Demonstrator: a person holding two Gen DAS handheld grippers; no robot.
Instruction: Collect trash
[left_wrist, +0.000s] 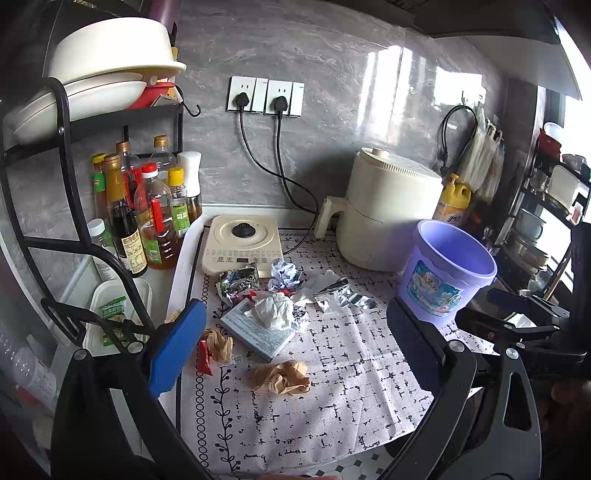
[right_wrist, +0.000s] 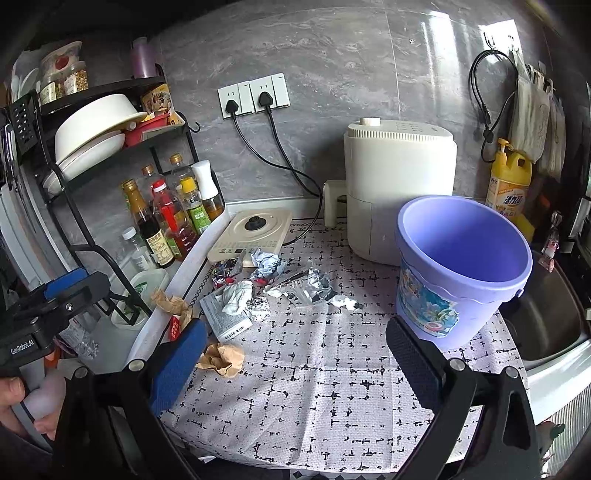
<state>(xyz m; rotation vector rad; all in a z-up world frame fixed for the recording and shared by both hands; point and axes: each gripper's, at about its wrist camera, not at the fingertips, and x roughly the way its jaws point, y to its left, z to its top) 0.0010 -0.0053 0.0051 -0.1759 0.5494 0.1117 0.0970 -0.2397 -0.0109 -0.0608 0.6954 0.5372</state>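
Note:
Trash lies scattered on the patterned mat (left_wrist: 332, 387): a crumpled brown paper (left_wrist: 282, 376) (right_wrist: 221, 358), a second brown wad (left_wrist: 218, 343) by a red wrapper (left_wrist: 204, 358), a white tissue (left_wrist: 273, 310) (right_wrist: 238, 295) on a flat box (left_wrist: 258, 336) (right_wrist: 225, 323), silver foil pieces (left_wrist: 340, 293) (right_wrist: 306, 288), and a blue-white paper ball (left_wrist: 284, 275). The purple bucket (left_wrist: 447, 266) (right_wrist: 461, 258) stands upright at the right; what shows of its inside is bare. My left gripper (left_wrist: 297, 314) is open above the trash. My right gripper (right_wrist: 297, 332) is open beside the bucket, holding nothing.
A cream cooker base (left_wrist: 242, 243) and a white air fryer (left_wrist: 388, 214) stand behind the trash, with cords to the wall sockets. Sauce bottles (left_wrist: 147, 214) and a black dish rack (left_wrist: 62, 122) crowd the left. A steel sink (right_wrist: 546, 317) lies right of the bucket.

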